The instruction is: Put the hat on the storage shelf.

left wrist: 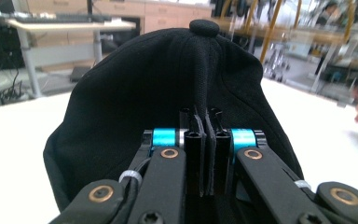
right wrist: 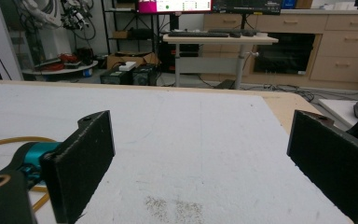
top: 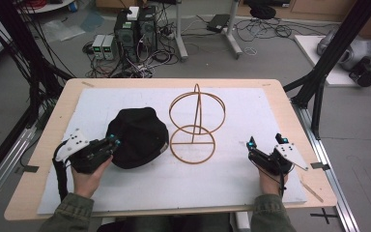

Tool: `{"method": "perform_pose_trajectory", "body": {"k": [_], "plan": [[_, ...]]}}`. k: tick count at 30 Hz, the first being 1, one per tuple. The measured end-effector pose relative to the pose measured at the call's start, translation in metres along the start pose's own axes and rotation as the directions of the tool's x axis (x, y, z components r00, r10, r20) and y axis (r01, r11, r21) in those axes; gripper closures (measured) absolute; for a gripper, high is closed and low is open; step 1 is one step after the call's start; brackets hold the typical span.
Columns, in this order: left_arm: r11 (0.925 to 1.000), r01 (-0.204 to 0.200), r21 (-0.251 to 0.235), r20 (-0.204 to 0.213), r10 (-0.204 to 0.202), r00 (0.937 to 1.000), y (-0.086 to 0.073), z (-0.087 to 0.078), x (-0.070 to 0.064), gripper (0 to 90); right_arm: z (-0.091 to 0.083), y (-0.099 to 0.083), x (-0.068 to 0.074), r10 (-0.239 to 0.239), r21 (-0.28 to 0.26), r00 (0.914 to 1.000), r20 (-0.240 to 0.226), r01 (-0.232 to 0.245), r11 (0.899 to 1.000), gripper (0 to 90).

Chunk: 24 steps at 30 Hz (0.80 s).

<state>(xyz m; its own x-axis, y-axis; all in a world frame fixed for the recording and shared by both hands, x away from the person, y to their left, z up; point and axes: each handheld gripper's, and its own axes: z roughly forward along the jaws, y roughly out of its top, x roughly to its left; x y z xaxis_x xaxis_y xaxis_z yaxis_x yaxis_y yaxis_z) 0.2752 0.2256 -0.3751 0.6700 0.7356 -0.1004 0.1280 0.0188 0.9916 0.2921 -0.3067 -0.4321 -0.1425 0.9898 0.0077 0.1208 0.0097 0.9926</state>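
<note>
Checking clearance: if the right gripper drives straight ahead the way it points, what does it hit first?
Probably nothing: the right gripper stands open over bare white mat, and the way ahead looks free to the far table edge. The wire stand sits off to its left, though depth is uncertain.

Cap (top: pixel 136 137) on the bench (top: pixel 43 145), left of centre. Wire stand (top: pixel 195 125) just to its right, at centre, touching or nearly so at the cap's right edge. Left tongs (top: pixel 112 142) at the cap's near-left side; right tongs (top: pixel 265 143) near the bench's right edge, well apart from the stand.
</note>
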Motion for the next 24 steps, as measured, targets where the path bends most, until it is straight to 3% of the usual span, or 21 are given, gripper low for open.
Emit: {"method": "perform_pose_trajectory", "body": {"k": [7,12,17,19,24], "plan": [[0.9958,-0.059,-0.070,-0.011,0.059,0.9982,0.035,-0.010,-0.002,87.7,0.001,0.001,0.003,-0.010,-0.008,0.9999,-0.008,0.010,1.000,6.4],[0.9902,-0.073,-0.120,-0.007,0.072,0.9974,0.055,-0.018,-0.001,87.7,0.002,0.001,0.003,-0.008,-0.008,0.9999,-0.010,0.008,1.000,6.4],[0.9789,-0.083,-0.186,-0.003,0.084,0.9964,0.074,-0.019,-0.004,87.7,0.002,0.001,0.003,0.000,-0.012,1.0000,-0.004,0.000,1.000,6.4],[0.9712,-0.081,-0.224,0.009,0.085,0.9963,0.079,-0.018,-0.006,87.7,0.001,0.001,0.003,-0.001,-0.013,1.0000,-0.007,0.000,1.000,6.4],[0.9561,-0.074,-0.284,0.027,0.085,0.9961,0.085,-0.013,-0.012,87.7,0.002,0.001,0.002,-0.002,-0.013,1.0000,-0.002,0.002,1.000,6.4]]}}
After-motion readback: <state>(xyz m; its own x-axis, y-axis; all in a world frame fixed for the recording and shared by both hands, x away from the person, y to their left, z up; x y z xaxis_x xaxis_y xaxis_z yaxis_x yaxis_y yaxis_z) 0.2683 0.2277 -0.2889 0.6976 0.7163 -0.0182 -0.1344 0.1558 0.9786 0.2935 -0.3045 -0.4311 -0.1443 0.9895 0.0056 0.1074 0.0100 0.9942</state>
